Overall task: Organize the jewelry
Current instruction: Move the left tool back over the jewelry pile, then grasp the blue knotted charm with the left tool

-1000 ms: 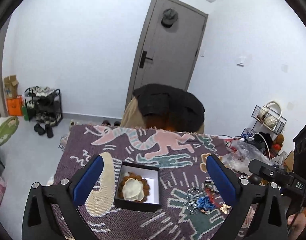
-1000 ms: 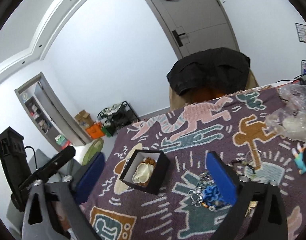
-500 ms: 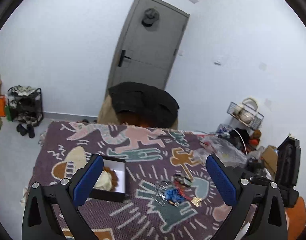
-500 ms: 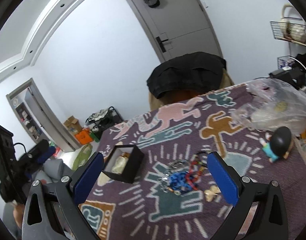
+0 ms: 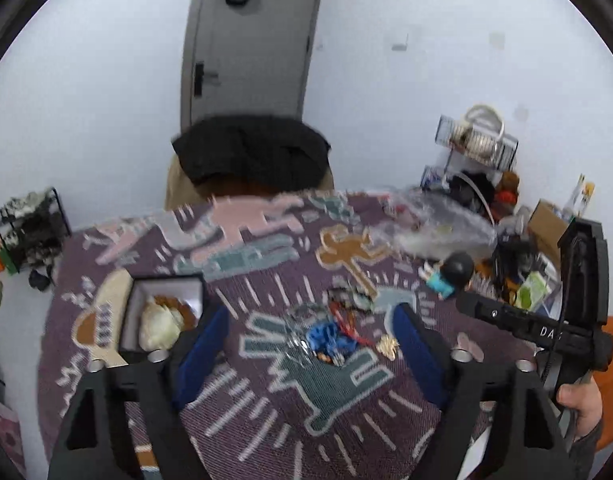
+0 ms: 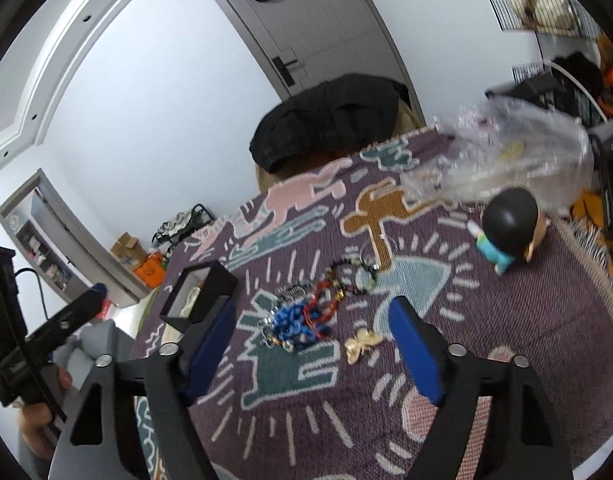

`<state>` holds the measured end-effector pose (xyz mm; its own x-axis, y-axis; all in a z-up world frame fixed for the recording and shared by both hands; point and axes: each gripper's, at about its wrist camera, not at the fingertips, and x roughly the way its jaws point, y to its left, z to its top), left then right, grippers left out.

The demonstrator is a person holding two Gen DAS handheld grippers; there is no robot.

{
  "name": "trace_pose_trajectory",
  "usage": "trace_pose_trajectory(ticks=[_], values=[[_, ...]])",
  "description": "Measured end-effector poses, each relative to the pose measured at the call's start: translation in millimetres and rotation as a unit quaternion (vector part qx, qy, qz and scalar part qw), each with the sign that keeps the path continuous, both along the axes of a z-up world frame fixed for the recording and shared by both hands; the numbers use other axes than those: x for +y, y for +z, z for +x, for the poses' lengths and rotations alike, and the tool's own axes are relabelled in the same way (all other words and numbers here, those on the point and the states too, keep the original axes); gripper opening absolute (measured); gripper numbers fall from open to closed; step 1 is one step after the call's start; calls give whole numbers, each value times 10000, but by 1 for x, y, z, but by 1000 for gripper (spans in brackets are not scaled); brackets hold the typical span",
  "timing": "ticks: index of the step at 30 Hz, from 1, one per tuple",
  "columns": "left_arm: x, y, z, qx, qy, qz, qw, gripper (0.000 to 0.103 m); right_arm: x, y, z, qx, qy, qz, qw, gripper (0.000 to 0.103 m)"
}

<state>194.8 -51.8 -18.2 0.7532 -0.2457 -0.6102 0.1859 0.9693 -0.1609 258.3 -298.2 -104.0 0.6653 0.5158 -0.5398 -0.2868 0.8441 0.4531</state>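
Observation:
A pile of jewelry (image 5: 330,336) lies on the purple patterned cloth: blue beads, a red bead string, silver chains, a dark bead bracelet (image 6: 352,274) and a gold butterfly brooch (image 6: 360,344). An open black box (image 5: 160,310) holding a cream and brown piece sits to the pile's left; it also shows in the right wrist view (image 6: 198,296). My left gripper (image 5: 312,346) is open above the pile. My right gripper (image 6: 312,332) is open over the same pile. Both are empty.
A small figure (image 6: 506,228) with a black head and blue body stands right of the jewelry. A crumpled clear plastic bag (image 6: 506,160) lies at the back right. A chair with a black jacket (image 5: 250,156) stands behind the table. Wire racks (image 5: 476,144) line the right wall.
Both grippers have moved forward and down towards the jewelry pile, which now sits between the fingers of each. The left gripper has swung right, away from the box. Both stay open.

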Motion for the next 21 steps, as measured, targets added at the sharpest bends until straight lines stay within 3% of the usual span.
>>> trace_pose_trajectory(ticks=[5, 8, 19, 21], values=[[-11, -32, 20, 506, -32, -106, 9987, 65, -8, -21, 3, 234, -28, 38, 9997, 65], [-17, -51, 33, 865, -40, -247, 9959, 55, -10, -31, 4, 338, -31, 31, 9994, 64], [-35, -104, 68, 1741, 222, -539, 9830, 55, -16, -59, 11, 611, -30, 83, 9981, 63], [-39, -112, 74, 1853, 263, -542, 9808, 55, -17, -63, 13, 678, -17, 89, 9977, 59]])
